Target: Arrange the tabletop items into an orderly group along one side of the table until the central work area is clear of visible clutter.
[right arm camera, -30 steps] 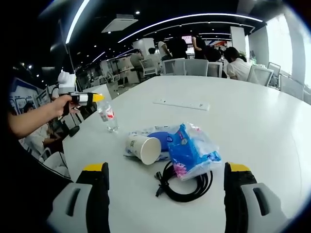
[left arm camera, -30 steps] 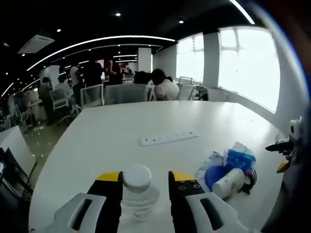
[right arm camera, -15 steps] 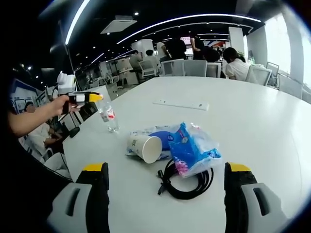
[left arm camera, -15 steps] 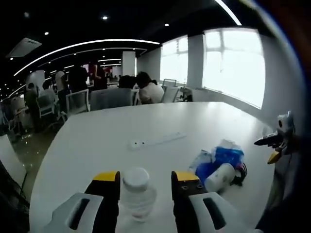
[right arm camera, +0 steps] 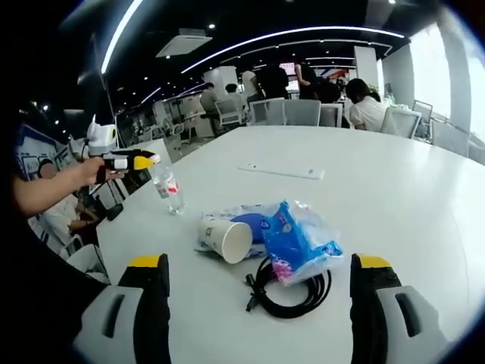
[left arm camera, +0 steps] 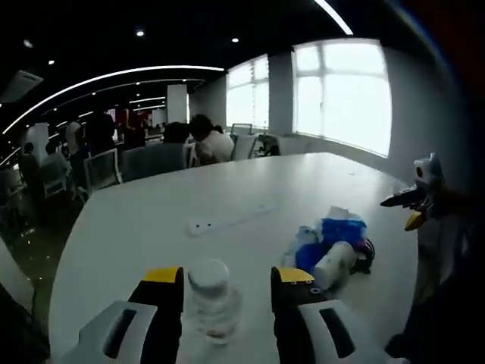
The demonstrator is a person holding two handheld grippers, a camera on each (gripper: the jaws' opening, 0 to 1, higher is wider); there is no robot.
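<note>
A clear water bottle (left arm camera: pixel 211 302) stands on the white table (left arm camera: pixel 144 220) between the jaws of my left gripper (left arm camera: pixel 227 282), which is open with a small gap on each side. The right gripper view shows that bottle (right arm camera: pixel 167 186) just beyond the left gripper (right arm camera: pixel 140 160). My right gripper (right arm camera: pixel 259 265) is wide open over a pile: a paper cup (right arm camera: pixel 227 236) on its side, a blue plastic packet (right arm camera: pixel 299 241) and a coiled black cable (right arm camera: pixel 292 292). In the left gripper view, the cup (left arm camera: pixel 335 265) and packet (left arm camera: pixel 341 231) lie to the right.
A white power strip (right arm camera: pixel 282 171) lies further out on the table, also seen as the strip (left arm camera: pixel 231 220) in the left gripper view. Office chairs (right arm camera: pixel 303 112) and seated people line the far edge. A person's arm (right arm camera: pixel 45 189) holds the left gripper at the table's side.
The left view has drawn back a little from the bottle, which looks smaller and still stands on the table. The pile and the right gripper have hardly shifted.
</note>
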